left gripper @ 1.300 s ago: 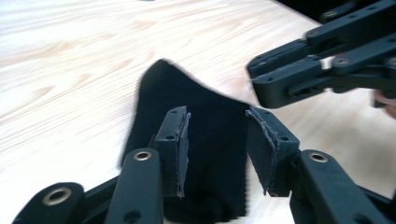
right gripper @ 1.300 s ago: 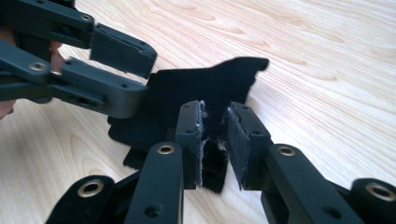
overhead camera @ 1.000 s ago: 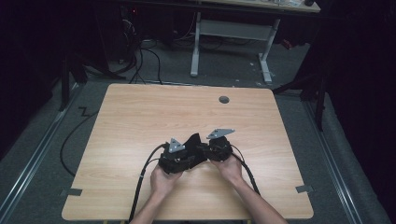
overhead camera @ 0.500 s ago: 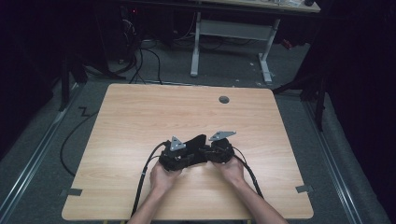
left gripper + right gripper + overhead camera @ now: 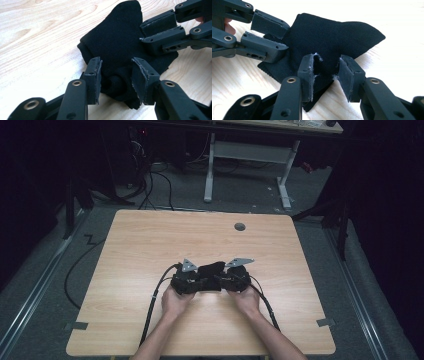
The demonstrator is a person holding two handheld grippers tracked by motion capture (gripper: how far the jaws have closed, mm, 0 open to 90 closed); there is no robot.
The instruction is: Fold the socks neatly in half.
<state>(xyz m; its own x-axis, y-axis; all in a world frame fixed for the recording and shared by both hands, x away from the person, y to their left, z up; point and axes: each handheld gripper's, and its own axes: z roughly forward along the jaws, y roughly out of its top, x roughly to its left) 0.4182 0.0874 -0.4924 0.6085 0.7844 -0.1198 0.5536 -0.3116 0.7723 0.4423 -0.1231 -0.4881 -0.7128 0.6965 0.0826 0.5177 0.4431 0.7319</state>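
Black cloth (image 5: 211,270), bunched and folded, lies on the wooden table (image 5: 150,240), toward the near middle, between the two grippers.

Left gripper (image 5: 116,78): jaws partly open, straddling a rolled fold at the cloth's near edge. Pads sit just beside the fold; a gap shows on each side, so no squeeze. In the high view the left gripper (image 5: 192,281) rests low on the table, left hand (image 5: 175,301) behind it, cable (image 5: 152,305) trailing back toward the person.

Right gripper (image 5: 327,75): jaws partly open and have just been opening. A flap of cloth lies between them; the left pad touches it, the right pad stands clear. White fraying shows along the pad edges. In the high view the right gripper (image 5: 227,280) faces the left one, right hand (image 5: 248,301) behind it.

Each gripper's camera catches the other gripper's jaws resting on the far side of the cloth.

Round hole (image 5: 240,226) in the tabletop near the far edge, well apart from the cloth.
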